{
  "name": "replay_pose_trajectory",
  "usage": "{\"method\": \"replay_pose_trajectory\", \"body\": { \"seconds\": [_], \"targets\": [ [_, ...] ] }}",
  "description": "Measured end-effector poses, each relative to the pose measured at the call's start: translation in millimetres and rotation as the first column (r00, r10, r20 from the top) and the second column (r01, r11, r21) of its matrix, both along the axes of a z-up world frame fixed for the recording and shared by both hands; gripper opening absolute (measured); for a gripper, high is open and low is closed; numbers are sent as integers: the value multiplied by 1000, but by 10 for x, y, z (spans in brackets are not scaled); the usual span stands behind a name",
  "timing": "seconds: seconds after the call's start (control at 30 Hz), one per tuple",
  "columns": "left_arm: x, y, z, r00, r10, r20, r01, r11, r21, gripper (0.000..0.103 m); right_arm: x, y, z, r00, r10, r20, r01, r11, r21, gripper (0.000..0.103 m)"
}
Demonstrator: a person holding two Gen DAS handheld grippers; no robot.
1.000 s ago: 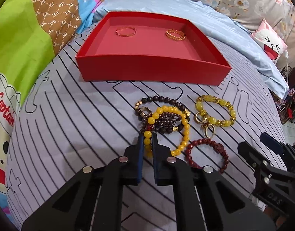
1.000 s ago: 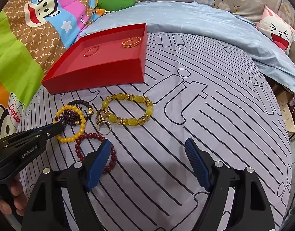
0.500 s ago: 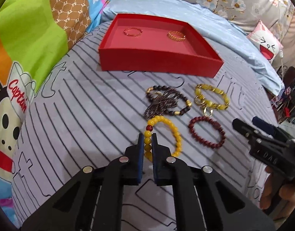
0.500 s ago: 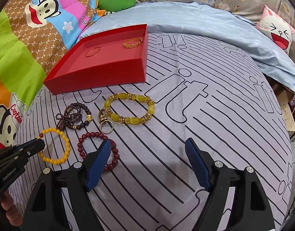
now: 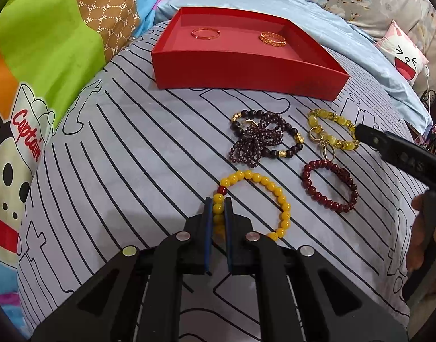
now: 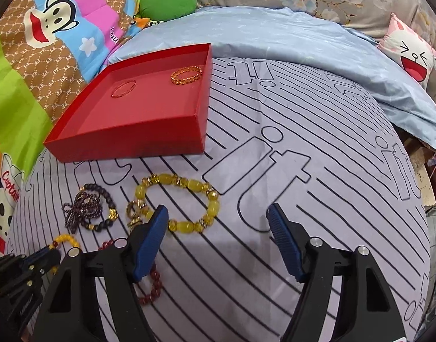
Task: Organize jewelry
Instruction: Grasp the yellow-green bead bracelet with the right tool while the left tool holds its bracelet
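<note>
A yellow bead bracelet (image 5: 255, 199) is pinched between the narrow jaws of the left gripper (image 5: 218, 208), low in the centre of the left wrist view; a few beads are clamped between the pads while the rest of the loop lies on the striped sheet (image 5: 132, 148). The jaws of the right gripper (image 6: 218, 222) are closing but are seen wide apart, with nothing pressed between them. Its left pad is placed beside the ring clasp of the chunky yellow stone bracelet (image 6: 189, 199), part of which lies between the jaws, at centre left of the right wrist view.

The red tray (image 5: 246, 77) is seen in the upper middle of the left view, with a thin red bangle (image 5: 205, 33) and a gold chain bracelet (image 5: 272, 38) already inside. A tangle of dark bead bracelets (image 5: 260, 139) and a dark red bead bracelet (image 5: 329, 189) are left on the sheet, below the tray.

Several risks can be judged from here. Only a short run of round beads is gripped, so the yellow loop could be squeezed out sideways or slipped from the pads when lifted. The elastic could be overstretched if the loop is dragged across the cloth. If the right jaws are closed where they are, the sheet could be pinched along with the stones, or the clasp alone caught.
</note>
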State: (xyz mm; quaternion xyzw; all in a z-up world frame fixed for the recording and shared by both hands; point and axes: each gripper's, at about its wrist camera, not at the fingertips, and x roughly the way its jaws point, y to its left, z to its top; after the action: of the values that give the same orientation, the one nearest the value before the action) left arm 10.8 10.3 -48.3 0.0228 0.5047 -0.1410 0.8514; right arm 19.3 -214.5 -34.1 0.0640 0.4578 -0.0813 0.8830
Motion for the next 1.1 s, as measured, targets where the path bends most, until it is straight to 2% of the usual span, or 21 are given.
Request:
{"method": "replay_pose_trajectory", "body": {
  "seconds": [0.1,0.27,0.37,0.43,0.53,0.67,0.83,1.1],
  "targets": [
    [-4,4,-2,1000,0,2,0,1000,-1,8,90,14,-78,1000,7,-18,-8,1000,-9,60],
    [10,-5,-2,1000,-3,4,3,1000,3,8,125,55,-162,1000,18,-24,-19,999,-29,46],
    [24,3,-3,1000,1,0,-1,1000,-1,8,103,63,-156,999,30,-17,-31,999,-21,29],
    [31,5,2,1000,4,-5,-4,1000,-4,8,83,45,-146,999,28,-20,-28,1000,6,9],
    [36,19,19,1000,9,-14,-10,1000,-16,8,31,4,-125,999,25,-25,-23,997,70,9],
    [17,19,76,1000,3,-8,-3,1000,-25,8,-94,2,-32,1000,27,-4,-26,993,111,9],
    [4,1,201,1000,-9,6,10,999,-43,7,-244,47,233,998,44,45,-50,991,125,9],
    [45,-80,614,996,-55,72,61,995,-82,7,-290,87,732,991,67,120,-82,988,129,9]
  ]
}}
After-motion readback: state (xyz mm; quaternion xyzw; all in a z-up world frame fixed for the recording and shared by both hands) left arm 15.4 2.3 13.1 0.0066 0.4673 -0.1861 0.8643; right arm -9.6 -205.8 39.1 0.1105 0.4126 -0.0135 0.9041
